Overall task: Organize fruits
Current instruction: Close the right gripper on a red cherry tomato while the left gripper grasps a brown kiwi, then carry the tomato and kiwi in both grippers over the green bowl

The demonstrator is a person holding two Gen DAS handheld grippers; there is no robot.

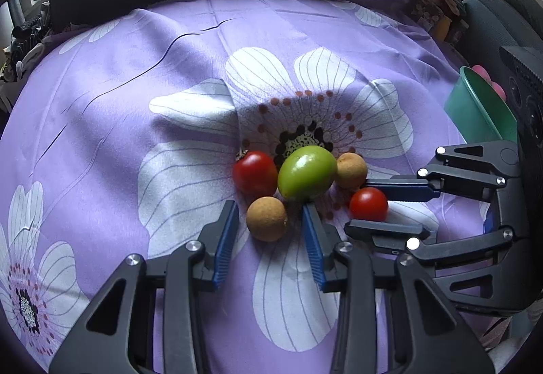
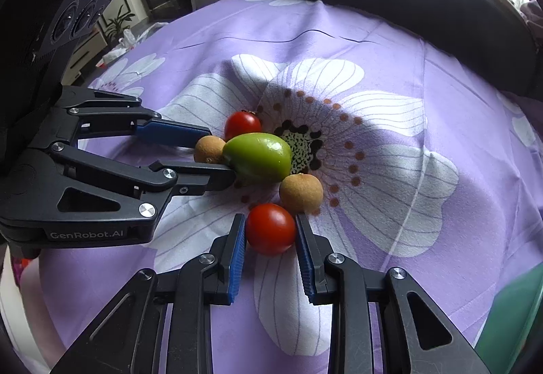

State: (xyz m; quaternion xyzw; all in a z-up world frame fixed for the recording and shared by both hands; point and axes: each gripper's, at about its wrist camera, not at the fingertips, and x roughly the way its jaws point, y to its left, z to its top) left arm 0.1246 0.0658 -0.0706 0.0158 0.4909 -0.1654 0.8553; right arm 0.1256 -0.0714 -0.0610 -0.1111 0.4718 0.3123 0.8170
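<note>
surface: purple floral cloth (image 1: pixel 101 109), five fruits bunched at the middle of the big flower print
fruits: green fruit (image 1: pixel 307 173) at centre; big tomato (image 1: pixel 255 173) touching its left side; far longan (image 1: pixel 351 169) touching its right; near longan (image 1: pixel 266 218) just in front; small tomato (image 1: pixel 368 204) off to the right, near the far longan
left gripper (image 1: pixel 268 231): fingers spread wide, straddling the near longan, no contact visible on either pad; right fingertip sits right under the green fruit
right gripper (image 2: pixel 270 231): jaws brought in around the small tomato, blue pads (image 2: pixel 237 248) at or just off the skin on both sides (contact looks made on the left pad, right pad too close to call), tomato on the cloth, not lifted
bowl: green bowl (image 1: pixel 482 109) at the right edge of the cloth, well apart from the pile, something pink inside (can't tell what)
step: both claws are at the grasp stage, right on the small tomato, left lined up on the near longan; nothing sorted from this pile yet, I'd say
next, right: finish the squeeze gently (tomato skin is soft, will bruise or squirt out), lift straight up so the far longan isn't nudged, carry to the bowl probably
next, left: close on the near longan, keeping the right finger from shoving the green fruit
risk: round fruit on slack cloth rolls easily; grippers work close together, could clash
</note>
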